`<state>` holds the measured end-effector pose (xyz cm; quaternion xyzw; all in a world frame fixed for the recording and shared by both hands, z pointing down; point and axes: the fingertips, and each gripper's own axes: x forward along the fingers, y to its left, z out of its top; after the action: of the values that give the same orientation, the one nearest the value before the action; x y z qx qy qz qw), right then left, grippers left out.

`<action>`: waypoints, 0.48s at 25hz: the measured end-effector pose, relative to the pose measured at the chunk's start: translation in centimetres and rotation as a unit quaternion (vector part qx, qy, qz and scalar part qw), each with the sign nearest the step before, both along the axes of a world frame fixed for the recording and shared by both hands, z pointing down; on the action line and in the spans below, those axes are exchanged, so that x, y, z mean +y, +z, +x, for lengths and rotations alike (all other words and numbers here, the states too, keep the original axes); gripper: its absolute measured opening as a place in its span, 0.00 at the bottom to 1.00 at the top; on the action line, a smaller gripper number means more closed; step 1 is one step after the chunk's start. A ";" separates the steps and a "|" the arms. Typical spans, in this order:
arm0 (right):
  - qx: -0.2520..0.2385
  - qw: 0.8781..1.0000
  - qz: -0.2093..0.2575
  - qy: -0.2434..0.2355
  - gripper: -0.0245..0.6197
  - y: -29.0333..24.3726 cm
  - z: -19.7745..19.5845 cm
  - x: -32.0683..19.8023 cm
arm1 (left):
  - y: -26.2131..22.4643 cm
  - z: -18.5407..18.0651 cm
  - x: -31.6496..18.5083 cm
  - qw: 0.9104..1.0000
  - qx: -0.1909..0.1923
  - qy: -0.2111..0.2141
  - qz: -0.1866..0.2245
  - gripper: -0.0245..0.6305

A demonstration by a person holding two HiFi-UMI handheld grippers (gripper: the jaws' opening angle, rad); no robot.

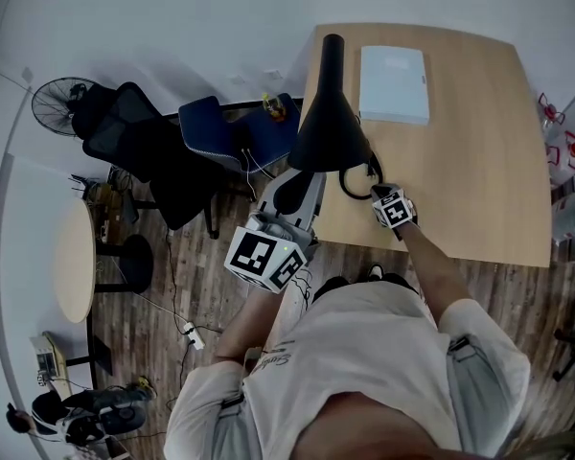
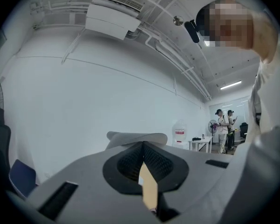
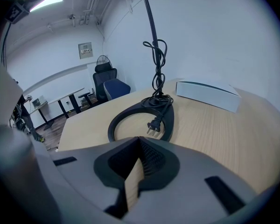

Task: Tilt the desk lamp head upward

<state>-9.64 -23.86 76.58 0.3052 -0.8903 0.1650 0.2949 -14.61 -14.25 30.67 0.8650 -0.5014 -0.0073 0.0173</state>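
Note:
The black desk lamp stands on the wooden desk [image 1: 460,161]; from above, its cone-shaped head [image 1: 328,127] hangs over the desk's left front corner. Its ring base [image 3: 140,118] lies flat, with the coiled cable and plug [image 3: 152,125] on it, and the thin stem [image 3: 151,27] rises from the ring. My left gripper [image 1: 295,192] is just below and left of the lamp head, shut with nothing held, and its own view [image 2: 142,143] faces a white wall. My right gripper [image 1: 383,197] sits by the base at the desk's front, its jaws [image 3: 139,139] shut and empty.
A white box [image 1: 394,82] lies at the back of the desk [image 3: 207,94]. Left of the desk stand a blue chair [image 1: 211,132], a black chair [image 1: 125,127] and a fan [image 1: 62,103]. A power strip [image 1: 194,333] lies on the wooden floor. Two people [image 2: 225,127] stand far off.

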 end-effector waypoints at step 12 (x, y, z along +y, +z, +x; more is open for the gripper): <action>-0.002 1.000 -0.020 -0.006 0.03 0.1 0.2 0.1 | -4.0 1.1 -0.8 0.999 -0.019 0.011 0.046 0.06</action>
<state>-9.47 -23.73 76.64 0.2933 -0.8894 0.1818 0.2999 -13.51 -15.02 26.69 0.8701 -0.4915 -0.0136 -0.0326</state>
